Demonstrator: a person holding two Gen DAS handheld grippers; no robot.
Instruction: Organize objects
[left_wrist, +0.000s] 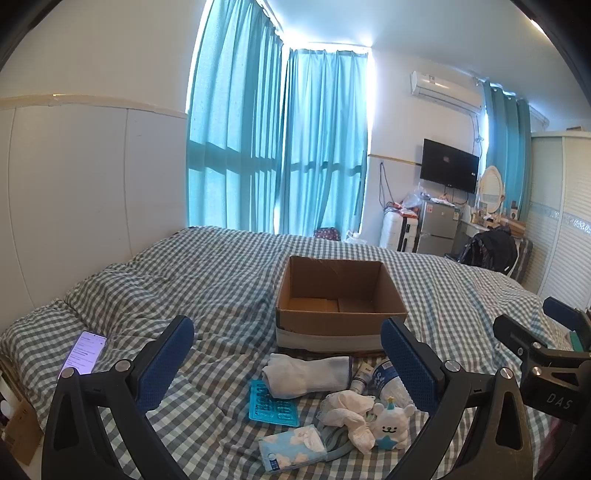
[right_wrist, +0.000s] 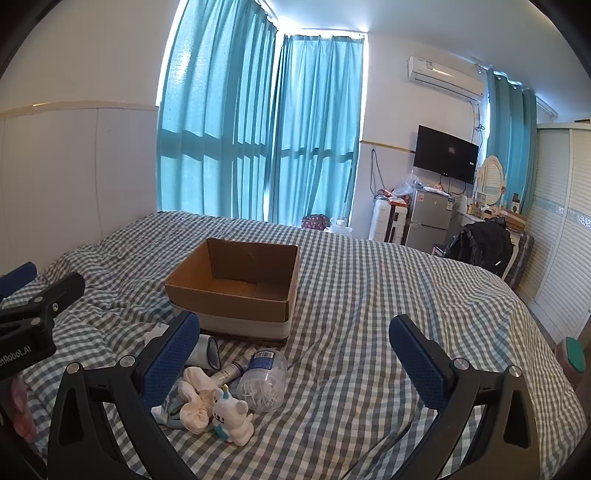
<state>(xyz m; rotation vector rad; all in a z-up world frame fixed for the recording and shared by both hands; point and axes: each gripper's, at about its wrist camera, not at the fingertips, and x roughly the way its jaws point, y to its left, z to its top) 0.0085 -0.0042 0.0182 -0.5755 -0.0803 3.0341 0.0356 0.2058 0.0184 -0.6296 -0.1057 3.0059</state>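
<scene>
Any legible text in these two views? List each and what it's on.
"DAS" – on the black clamp body of the right gripper, seen at the edge of the left wrist view.
"nRobot.AI" – cut off by the frame edge, on the black clamp body of the left gripper, seen in the right wrist view.
Lit smartphone screen: too small.
Clear cotton-swab jar's blue label, small white tube, blue cloud-print tissue pack: blurred.

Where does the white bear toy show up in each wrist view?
Left wrist: the white bear toy lies low, right of centre, beside the right-hand finger.
Right wrist: the white bear toy lies low, left of centre, beside the left-hand finger.
Shared landmark: the open cardboard box stands behind it on the checked bed.
</scene>
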